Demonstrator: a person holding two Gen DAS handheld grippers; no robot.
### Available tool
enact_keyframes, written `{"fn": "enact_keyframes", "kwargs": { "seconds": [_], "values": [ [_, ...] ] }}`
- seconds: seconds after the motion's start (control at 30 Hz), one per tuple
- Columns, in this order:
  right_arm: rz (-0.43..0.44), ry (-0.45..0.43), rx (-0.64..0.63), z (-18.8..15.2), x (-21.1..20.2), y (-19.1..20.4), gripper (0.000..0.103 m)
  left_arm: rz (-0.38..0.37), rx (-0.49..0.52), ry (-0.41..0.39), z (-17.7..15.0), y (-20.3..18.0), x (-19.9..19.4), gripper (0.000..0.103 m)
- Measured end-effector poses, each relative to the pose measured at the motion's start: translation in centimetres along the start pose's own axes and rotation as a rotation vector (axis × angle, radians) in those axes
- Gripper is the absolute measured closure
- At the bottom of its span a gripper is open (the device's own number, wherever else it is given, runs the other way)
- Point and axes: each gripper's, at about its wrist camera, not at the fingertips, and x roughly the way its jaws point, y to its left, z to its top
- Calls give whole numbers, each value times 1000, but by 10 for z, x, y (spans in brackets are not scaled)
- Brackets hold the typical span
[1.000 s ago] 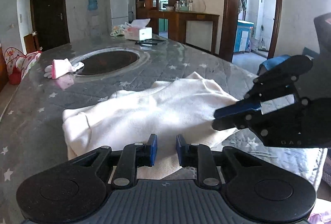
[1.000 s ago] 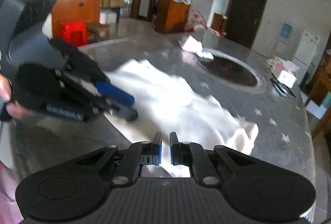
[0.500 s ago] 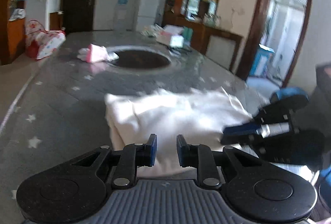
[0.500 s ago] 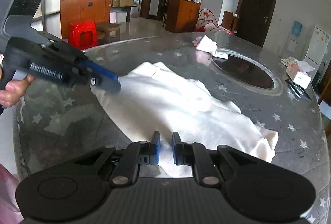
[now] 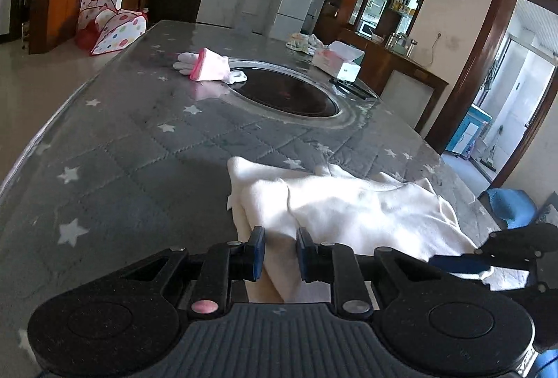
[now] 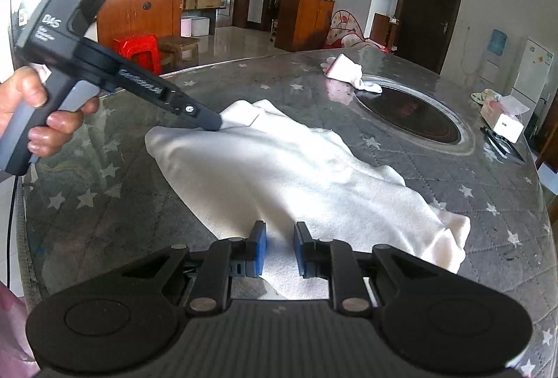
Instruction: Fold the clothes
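Observation:
A white garment (image 5: 348,207) (image 6: 296,175) lies spread and rumpled on the grey star-patterned table (image 5: 122,161). My left gripper (image 5: 280,252) sits at the garment's left edge, and its jaws are closing with a fold of cloth between them; the pads do not clearly press it. In the right wrist view the left gripper (image 6: 216,123), held by a person's hand (image 6: 35,120), has its tip on the garment's far corner. My right gripper (image 6: 280,252) (image 5: 457,264) rests over the opposite near edge. Its jaws are opening, with cloth lying loose between them.
A pink and white glove (image 5: 209,66) (image 6: 343,71) lies beside a round dark inset plate (image 5: 286,92) (image 6: 408,116). A tissue box (image 5: 336,64) (image 6: 502,120) and a dark flat object sit beyond it. The table's rounded edge runs close in front of both grippers.
The left gripper has slid leftward along the garment to its corner and rolled. The right gripper's jaws have parted from shut and let the cloth go; it has stayed in place.

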Motion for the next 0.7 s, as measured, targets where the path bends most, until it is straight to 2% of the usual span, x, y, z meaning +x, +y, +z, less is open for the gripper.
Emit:
{"fn": "enact_keyframes", "kwargs": {
  "seconds": [0.03, 0.07, 0.17, 0.3, 0.37, 0.57, 0.7],
  "values": [
    [0, 1, 1, 0, 0, 0, 86, 3, 4, -1, 0, 0, 2, 94],
    [-1, 2, 1, 0, 0, 0, 86, 10, 12, -2, 0, 0, 4, 96],
    [-2, 5, -3, 0, 1, 0, 86, 56, 49, -21, -2, -6, 4, 98],
    [-2, 6, 1, -1, 2, 0, 84, 153, 155, -48, -8, -18, 7, 98],
    [-2, 5, 9, -1, 2, -1, 83, 167, 180, -35, -11, -21, 12, 98],
    [6, -3, 26, 0, -1, -4, 75, 152, 109, -63, 6, -18, 2, 94],
    [14, -18, 61, 4, -6, -13, 73, 73, 129, -64, 16, -31, 4, 94]
  ]
}}
